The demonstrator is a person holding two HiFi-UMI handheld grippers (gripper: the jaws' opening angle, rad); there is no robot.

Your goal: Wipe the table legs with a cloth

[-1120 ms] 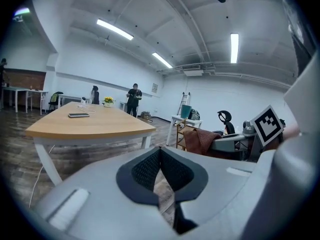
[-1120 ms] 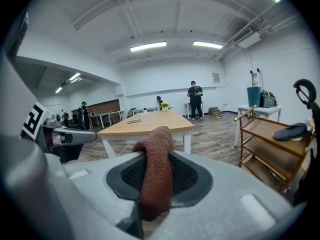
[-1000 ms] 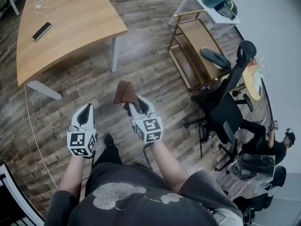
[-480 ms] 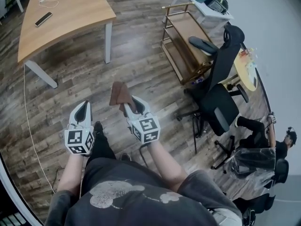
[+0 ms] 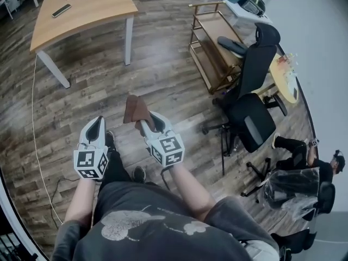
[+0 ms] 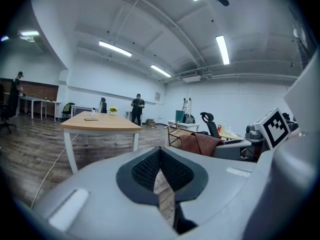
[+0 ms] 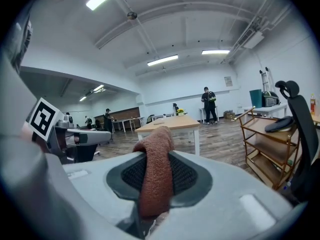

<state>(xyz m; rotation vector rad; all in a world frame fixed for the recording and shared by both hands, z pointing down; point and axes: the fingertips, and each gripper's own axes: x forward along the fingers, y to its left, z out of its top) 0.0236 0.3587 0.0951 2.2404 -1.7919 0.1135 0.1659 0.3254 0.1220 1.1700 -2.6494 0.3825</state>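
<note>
A wooden table (image 5: 87,7) with white legs (image 5: 129,39) stands at the far left of the head view, well ahead of both grippers. My right gripper (image 5: 142,122) is shut on a brown cloth (image 5: 134,109), which sticks out past its tips. In the right gripper view the cloth (image 7: 155,174) drapes over the closed pads, with the table (image 7: 170,124) beyond. My left gripper (image 5: 97,123) is beside it, shut, with nothing between its pads (image 6: 145,169). The left gripper view shows the table (image 6: 100,126) ahead and the cloth (image 6: 200,143) at the right.
A gold shelf cart (image 5: 217,48) and a black office chair (image 5: 253,91) stand to the right. A white cable (image 5: 35,118) runs across the wood floor from the table. A phone (image 5: 61,10) lies on the tabletop. A person (image 5: 304,162) sits at the lower right.
The table has drifted toward the top of the head view and the chair has shifted. Both grippers keep their pose, the cloth still in the right one.
</note>
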